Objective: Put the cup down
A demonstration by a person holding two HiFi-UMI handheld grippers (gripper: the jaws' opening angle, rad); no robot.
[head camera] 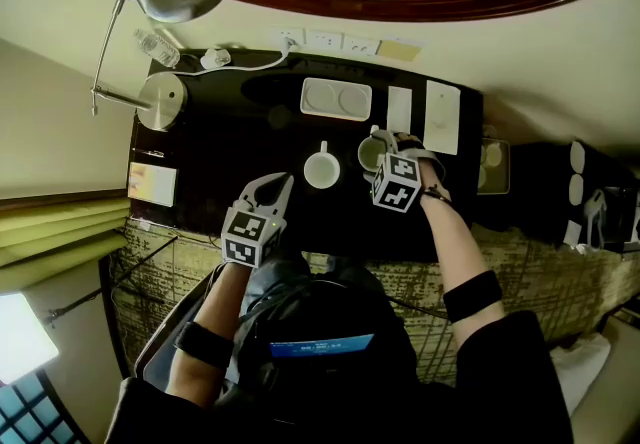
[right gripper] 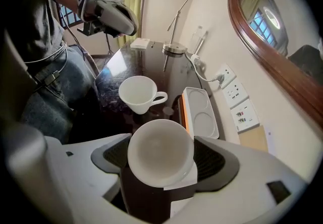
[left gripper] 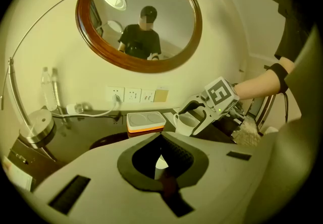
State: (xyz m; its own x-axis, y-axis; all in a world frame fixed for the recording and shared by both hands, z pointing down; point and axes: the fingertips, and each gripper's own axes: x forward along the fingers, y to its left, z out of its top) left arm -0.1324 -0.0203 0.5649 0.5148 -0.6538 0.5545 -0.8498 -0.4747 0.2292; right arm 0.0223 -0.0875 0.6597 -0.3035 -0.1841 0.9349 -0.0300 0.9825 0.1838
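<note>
Round white cup (right gripper: 160,160) (glossy, smooth), gripped by right tool (right gripper: 161,143)

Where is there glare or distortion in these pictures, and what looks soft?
Head view: the dark desk is underexposed, the window blown out. Left gripper view: fisheye distortion, a yellow cast, black corners. Right gripper view: window glare on the desk, and the held cup looks slightly soft.

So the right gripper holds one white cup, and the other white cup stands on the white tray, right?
Not quite. The right gripper does hold a white cup, but the other cup stands on the dark desk itself, apart from the white tray, as the head view shows.
</note>
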